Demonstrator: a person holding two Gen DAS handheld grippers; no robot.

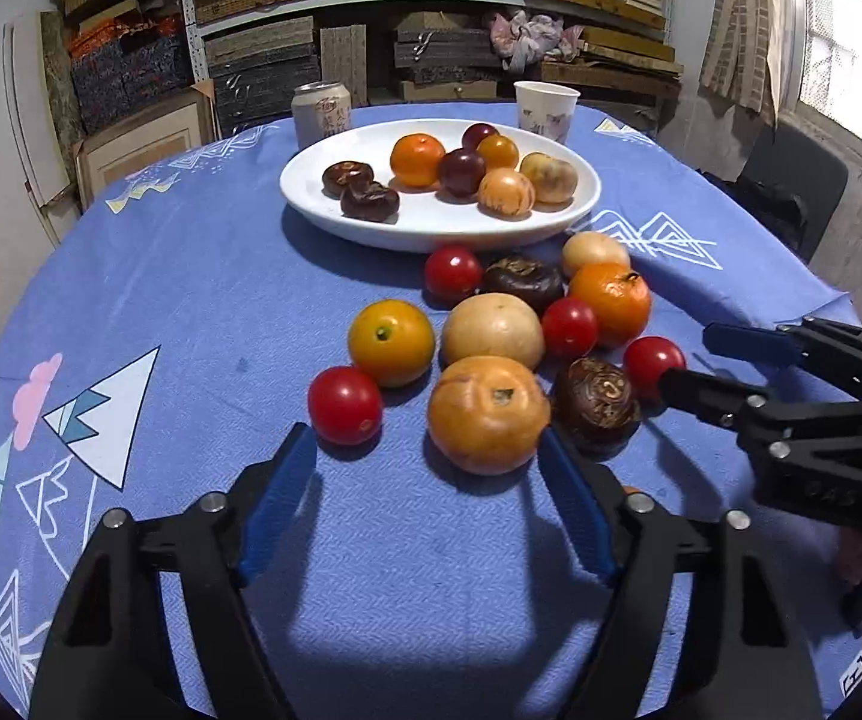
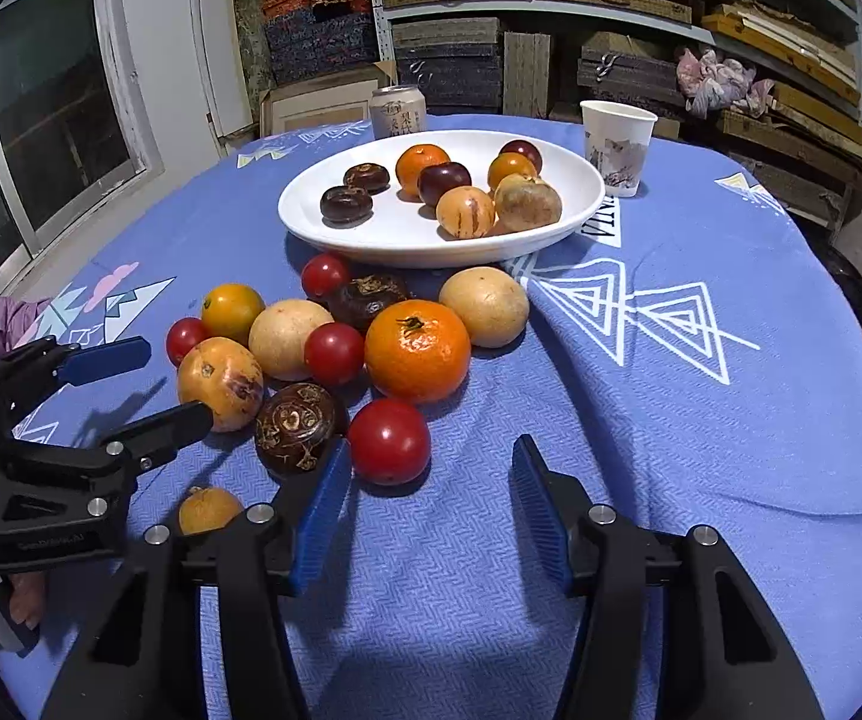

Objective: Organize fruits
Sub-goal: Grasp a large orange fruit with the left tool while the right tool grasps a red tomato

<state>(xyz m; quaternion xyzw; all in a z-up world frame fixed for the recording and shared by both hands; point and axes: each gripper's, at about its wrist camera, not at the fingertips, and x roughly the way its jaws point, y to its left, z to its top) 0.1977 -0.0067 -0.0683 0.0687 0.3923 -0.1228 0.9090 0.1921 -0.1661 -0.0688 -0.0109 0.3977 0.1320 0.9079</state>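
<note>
Two handheld grippers over a table w/ blue patterned cloth (image 1: 191, 276).

Left gripper (image 1: 428, 450): jaws stand fairly wide, nothing clamped. An orange-brown fruit (image 1: 488, 414) sits at the tips, right up against the right-hand pad; real contact can't be told. The other pad is apart from it, w/ a red tomato (image 1: 345, 405) just beyond that tip. In the right wrist view the same gripper (image 2: 158, 381) is seen from the side, lower finger tip at that fruit (image 2: 221, 383), upper finger clear above the cloth.

Right gripper (image 2: 431, 468): jaws at mid width, nothing gripped. A red tomato (image 2: 389, 441) lies just inside the left-hand pad, the far pad well apart from it. A dark brown chestnut-like fruit (image 2: 298, 429) is just outside the same pad. A small orange fruit (image 2: 209, 509) is seen near the gripper body, partly hidden.

Loose pile on cloth, btwn grippers and plate: mandarin (image 2: 417, 350), two pale round fruits (image 2: 484, 306) (image 2: 288, 339), yellow-orange tomato (image 2: 232, 312), more red tomatoes, another dark fruit.

White plate (image 2: 371, 234) behind the pile, holding seven fruits: two dark flat ones, mandarin, two plums, small orange one and two tan ones can't be sorted exactly. Can (image 2: 398, 111) and paper cup (image 2: 617, 147) stand beyond the plate. Shelves w/ stacked boxes at back.
</note>
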